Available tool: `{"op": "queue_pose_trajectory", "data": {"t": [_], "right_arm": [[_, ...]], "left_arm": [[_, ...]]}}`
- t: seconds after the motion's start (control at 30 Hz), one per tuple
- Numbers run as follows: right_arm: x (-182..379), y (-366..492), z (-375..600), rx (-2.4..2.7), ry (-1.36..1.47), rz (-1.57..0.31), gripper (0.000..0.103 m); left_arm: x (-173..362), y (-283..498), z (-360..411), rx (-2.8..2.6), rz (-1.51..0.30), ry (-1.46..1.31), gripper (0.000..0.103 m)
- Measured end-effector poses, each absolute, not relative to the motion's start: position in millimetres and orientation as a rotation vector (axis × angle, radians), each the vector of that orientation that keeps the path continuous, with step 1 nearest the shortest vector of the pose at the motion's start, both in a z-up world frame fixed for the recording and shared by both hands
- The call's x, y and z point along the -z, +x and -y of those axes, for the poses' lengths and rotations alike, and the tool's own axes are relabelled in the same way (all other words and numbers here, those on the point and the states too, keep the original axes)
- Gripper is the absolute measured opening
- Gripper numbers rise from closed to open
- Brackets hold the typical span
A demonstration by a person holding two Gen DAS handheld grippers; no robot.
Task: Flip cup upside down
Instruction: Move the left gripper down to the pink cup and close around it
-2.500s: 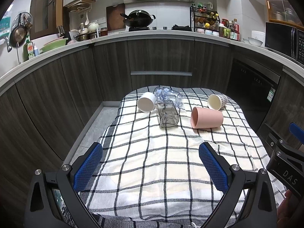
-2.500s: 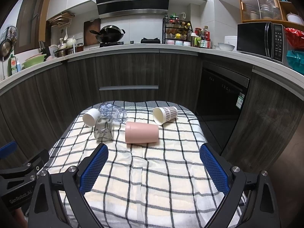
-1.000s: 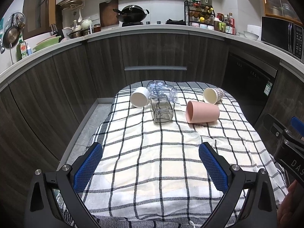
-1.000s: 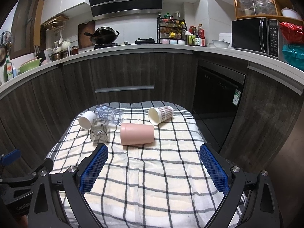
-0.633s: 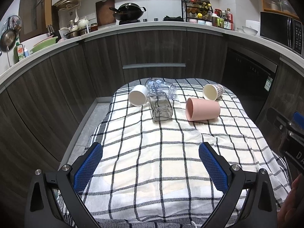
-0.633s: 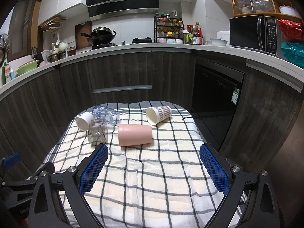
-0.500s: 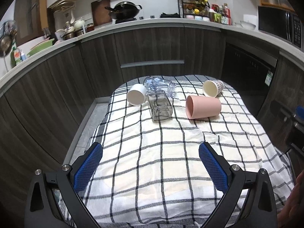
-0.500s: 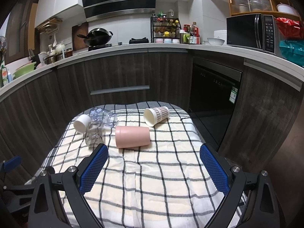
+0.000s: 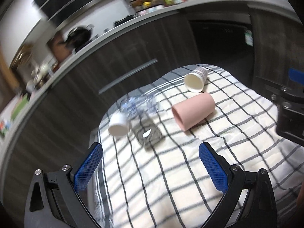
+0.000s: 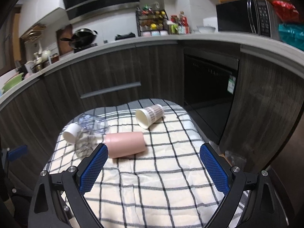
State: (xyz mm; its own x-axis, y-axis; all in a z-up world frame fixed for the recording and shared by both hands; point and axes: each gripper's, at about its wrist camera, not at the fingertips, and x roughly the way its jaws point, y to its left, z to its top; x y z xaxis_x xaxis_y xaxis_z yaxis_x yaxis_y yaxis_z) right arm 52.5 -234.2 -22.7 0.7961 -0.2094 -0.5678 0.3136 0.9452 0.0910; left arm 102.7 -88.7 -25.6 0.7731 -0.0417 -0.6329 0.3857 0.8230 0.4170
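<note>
Several cups lie on their sides on a checked cloth [image 9: 171, 171]. A pink cup [image 9: 193, 111] [image 10: 124, 144] lies in the middle. A patterned paper cup [image 9: 195, 81] [image 10: 150, 115] lies behind it. A small white cup [image 9: 118, 126] [image 10: 70, 133], a square clear glass [image 9: 148, 133] [image 10: 83, 144] and a round clear glass [image 9: 138, 102] [image 10: 93, 124] lie at the left. My left gripper [image 9: 151, 163] is open and empty, tilted, short of the square glass. My right gripper [image 10: 153, 163] is open and empty, its left pad [image 10: 94, 169] beside the pink cup.
The cloth covers a small table [image 10: 152, 180] with dark wood cabinets [image 10: 114, 76] curving behind it. A dishwasher front [image 10: 209, 83] stands to the right. The counter [image 10: 133, 45] holds a wok, a spice rack and a microwave [image 10: 247, 17].
Both grippers moved forward toward the cups. The left gripper rolled so its view tilts and blurs. Both stay open. The cups have not moved.
</note>
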Motion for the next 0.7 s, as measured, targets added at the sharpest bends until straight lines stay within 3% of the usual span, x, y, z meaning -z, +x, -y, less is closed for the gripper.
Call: {"op": "queue_pose_trajectory", "data": {"t": [0.27,0.7], "right_arm": [[28,89,260,0.332,0.222,-0.617,0.097],[40,155,315,0.452,0.268,-0.676,0.097]], "left_arm": [[53,151,142,0.363,-0.678,0.817,0.103],[70,215,202,0.475,-0.630,0.952,0.103]]}}
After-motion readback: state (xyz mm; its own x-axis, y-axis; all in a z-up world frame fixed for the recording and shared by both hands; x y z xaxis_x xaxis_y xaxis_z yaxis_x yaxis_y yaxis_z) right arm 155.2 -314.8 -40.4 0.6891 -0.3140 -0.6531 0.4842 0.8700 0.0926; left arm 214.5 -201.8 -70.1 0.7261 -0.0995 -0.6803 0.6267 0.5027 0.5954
